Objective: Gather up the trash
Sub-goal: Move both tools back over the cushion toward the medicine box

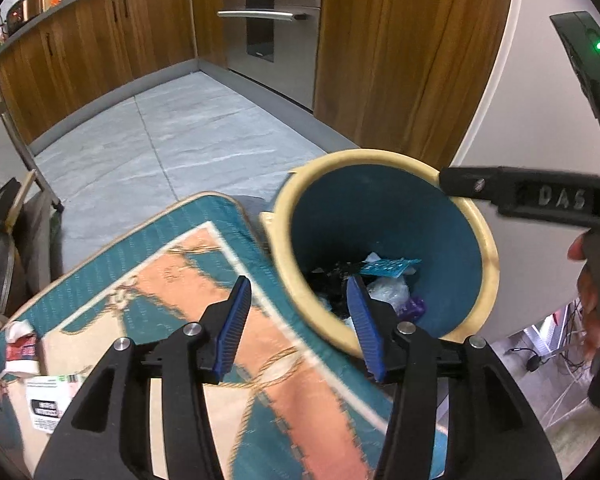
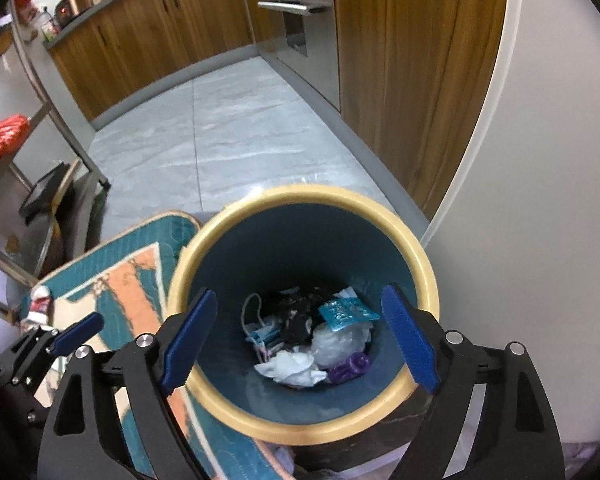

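Note:
A round bin with a cream rim (image 2: 300, 194) and teal inside stands on the floor by a patterned rug (image 1: 284, 392). In it lie a teal blister pack (image 2: 346, 312), white tissue (image 2: 292, 366), a purple wrapper (image 2: 350, 366) and clear plastic (image 2: 340, 340). My right gripper (image 2: 300, 292) hangs open over the bin's mouth, with nothing between its pads. My left gripper (image 1: 298, 284) is open and holds nothing; it hovers over the bin's left rim (image 1: 288, 264) and the rug. On the rug's left end lie a red-and-white wrapper (image 1: 20, 346) and a white printed label (image 1: 46, 400).
Wooden cabinets (image 1: 100, 40) and a steel oven (image 1: 272, 20) line the far side of the grey tiled floor (image 1: 188, 132). A metal rack (image 2: 40, 92) with a red bag stands left. A white wall (image 2: 540, 200) rises right of the bin. Cables (image 1: 556, 360) lie bottom right.

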